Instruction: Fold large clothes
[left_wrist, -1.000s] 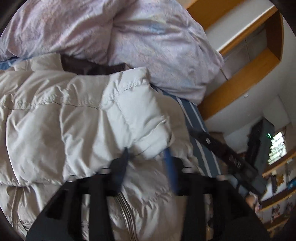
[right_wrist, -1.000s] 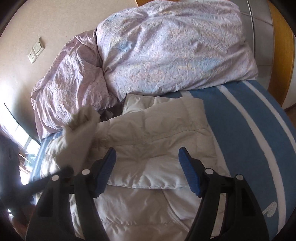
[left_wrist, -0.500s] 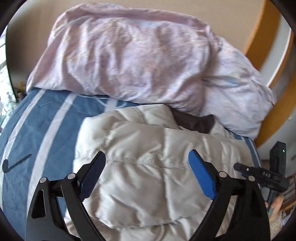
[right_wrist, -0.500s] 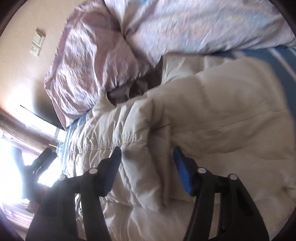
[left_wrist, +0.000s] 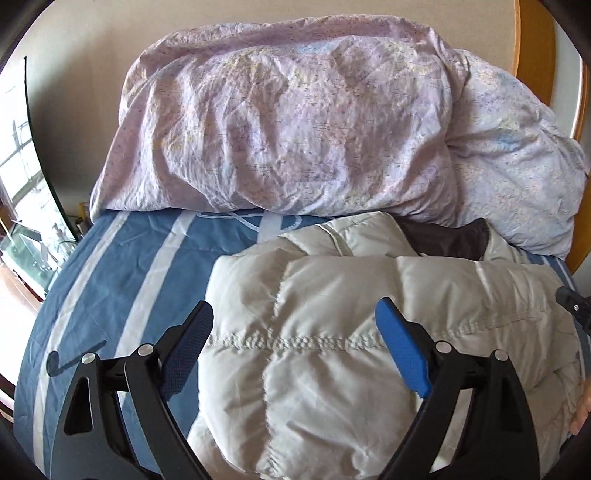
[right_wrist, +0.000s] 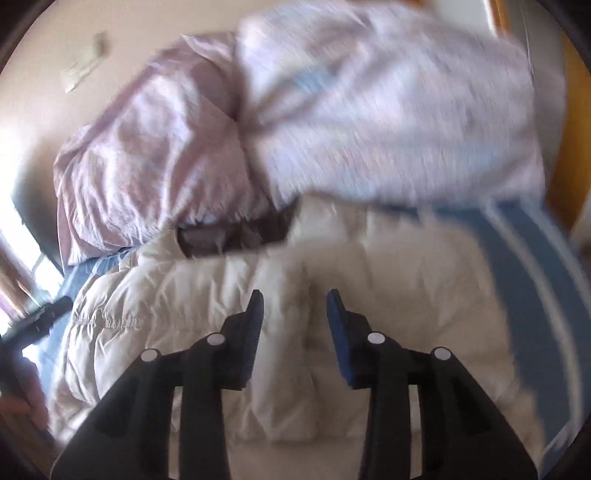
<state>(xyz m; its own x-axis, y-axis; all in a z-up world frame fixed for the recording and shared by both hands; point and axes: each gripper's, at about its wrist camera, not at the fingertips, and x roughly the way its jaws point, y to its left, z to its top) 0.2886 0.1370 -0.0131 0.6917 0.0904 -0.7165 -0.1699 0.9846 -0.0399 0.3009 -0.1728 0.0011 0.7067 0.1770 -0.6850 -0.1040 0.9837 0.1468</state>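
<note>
1 s ago my left gripper (left_wrist: 293, 343) was pinched on a fold of the white puffer jacket (left_wrist: 354, 354); now it's let go, jaws wide, hovering above the fabric. Sleeve I lifted now lies flat across the jacket body. My right gripper (right_wrist: 294, 308) dipped close w/ jaws over a ridge, since pulled back & narrowed, holding nothing.

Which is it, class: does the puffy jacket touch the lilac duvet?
Touching. The left wrist view shows the jacket's collar end pressed against the duvet's lower edge with no blue sheet between.
</note>
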